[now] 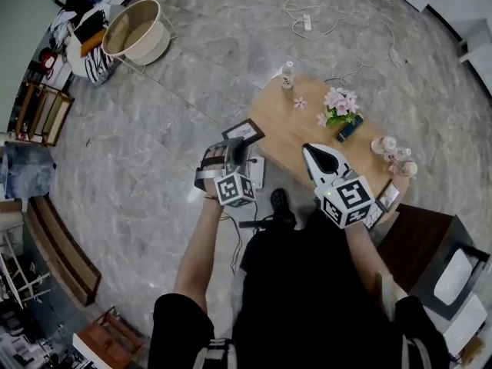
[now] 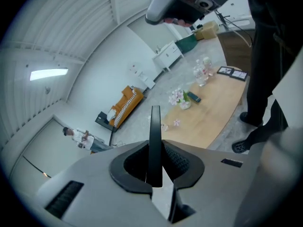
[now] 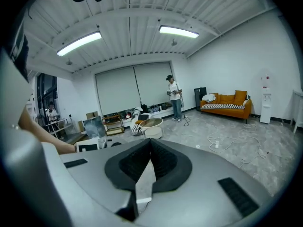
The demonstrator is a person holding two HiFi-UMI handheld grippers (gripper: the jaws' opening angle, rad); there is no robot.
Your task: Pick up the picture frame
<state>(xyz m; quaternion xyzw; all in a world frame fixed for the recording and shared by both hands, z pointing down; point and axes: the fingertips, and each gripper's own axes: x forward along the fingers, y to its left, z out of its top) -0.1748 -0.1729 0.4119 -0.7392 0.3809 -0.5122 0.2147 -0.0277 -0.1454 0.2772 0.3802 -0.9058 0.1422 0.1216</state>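
Left gripper (image 2: pixel 154 151) clamps picture frame (image 2: pixel 155 124) (seemingly edge-on).

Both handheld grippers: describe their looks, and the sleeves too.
The left gripper and right gripper have smooth grey shells, black ribbed pads and black slots. Each carries a white cube printed with black square markers. The person wears short black sleeves.

Shown only edge-on in the left gripper view: thin black rectangular picture frame (image 2: pixel 155 136), face out of sight, lower end sunk between the clamped pads. In the head view, lower part of that frame covered by the left gripper (image 1: pixel 233 154). Grey-white right gripper (image 2: pixel 158 11) cropped by the left gripper view's top edge. Second small dark-rimmed frame (image 1: pixel 387 197) half behind the right gripper's marker cube. Distant standing person (image 2: pixel 78 136) too small to detail.
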